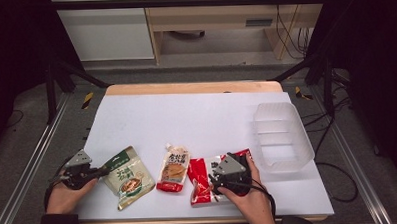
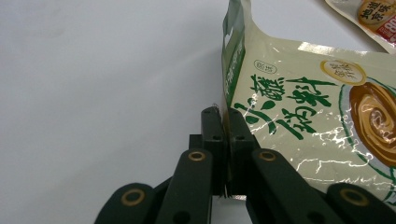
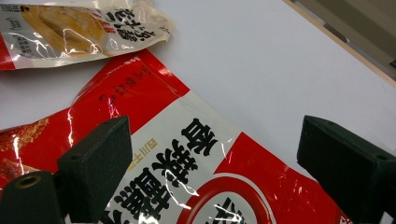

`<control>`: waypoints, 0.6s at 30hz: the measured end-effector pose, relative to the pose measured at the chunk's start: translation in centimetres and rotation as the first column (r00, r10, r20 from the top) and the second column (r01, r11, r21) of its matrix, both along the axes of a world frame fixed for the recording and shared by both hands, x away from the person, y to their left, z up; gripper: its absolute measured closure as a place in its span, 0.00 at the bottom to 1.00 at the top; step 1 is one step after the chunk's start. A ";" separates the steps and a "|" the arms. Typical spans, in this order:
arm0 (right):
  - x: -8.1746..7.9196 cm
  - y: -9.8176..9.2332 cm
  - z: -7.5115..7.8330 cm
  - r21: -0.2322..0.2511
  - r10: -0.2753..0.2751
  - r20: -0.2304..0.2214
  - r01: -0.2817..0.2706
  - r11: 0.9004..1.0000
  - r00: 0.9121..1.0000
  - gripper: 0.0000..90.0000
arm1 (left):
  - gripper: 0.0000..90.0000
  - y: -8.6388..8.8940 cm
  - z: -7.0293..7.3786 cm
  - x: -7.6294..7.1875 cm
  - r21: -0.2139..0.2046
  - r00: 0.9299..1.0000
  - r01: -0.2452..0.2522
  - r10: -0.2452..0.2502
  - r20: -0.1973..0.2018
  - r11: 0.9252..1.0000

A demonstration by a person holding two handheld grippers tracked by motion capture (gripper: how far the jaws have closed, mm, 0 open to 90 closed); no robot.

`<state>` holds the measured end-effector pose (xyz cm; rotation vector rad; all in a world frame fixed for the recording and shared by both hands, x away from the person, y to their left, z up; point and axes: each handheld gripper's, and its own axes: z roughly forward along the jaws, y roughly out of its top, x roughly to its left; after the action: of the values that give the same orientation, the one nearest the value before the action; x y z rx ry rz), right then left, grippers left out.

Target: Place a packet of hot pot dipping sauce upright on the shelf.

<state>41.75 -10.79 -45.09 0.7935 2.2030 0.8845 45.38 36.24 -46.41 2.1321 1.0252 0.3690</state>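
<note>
Broadly, the white table sheet (image 1: pixel 196 117) carries everything, and the clear plastic tub (image 1: pixel 281 134) at its right edge serves as the landmark. Well left of the tub lies the green-and-cream pouch (image 1: pixel 128 177), the farthest from it of three packets; its long axis runs slantwise, the green top end pointing up and away from the person, the bottom end toward the sheet's near edge. It is glossy cream with a green band along one side, green characters and a round brown dish picture. Nearest the tub lies the red pouch (image 1: pixel 205 179), red and white with bold black characters, its length running roughly near to far. Between those two sits a small spouted sauce pouch (image 1: pixel 173 168), spout pointing away.

The left gripper (image 2: pixel 223 135), on the pouch's far side from the tub, has its jaws pinched tight on the green-banded edge. The right gripper (image 3: pixel 212 172) hovers over the red pouch, jaws spread wide, gripping nothing.
</note>
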 end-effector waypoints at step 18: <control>0.2 -0.4 -0.2 -0.002 -0.018 -0.016 0.018 1.000 1.000 0.11 | 1.00 0.3 4.2 -2.6 -0.094 0.993 0.006 0.005 0.116 0.996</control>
<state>41.93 -11.15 -45.25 0.8208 2.2070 0.8705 42.73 36.56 -42.22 2.0024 0.9567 0.4301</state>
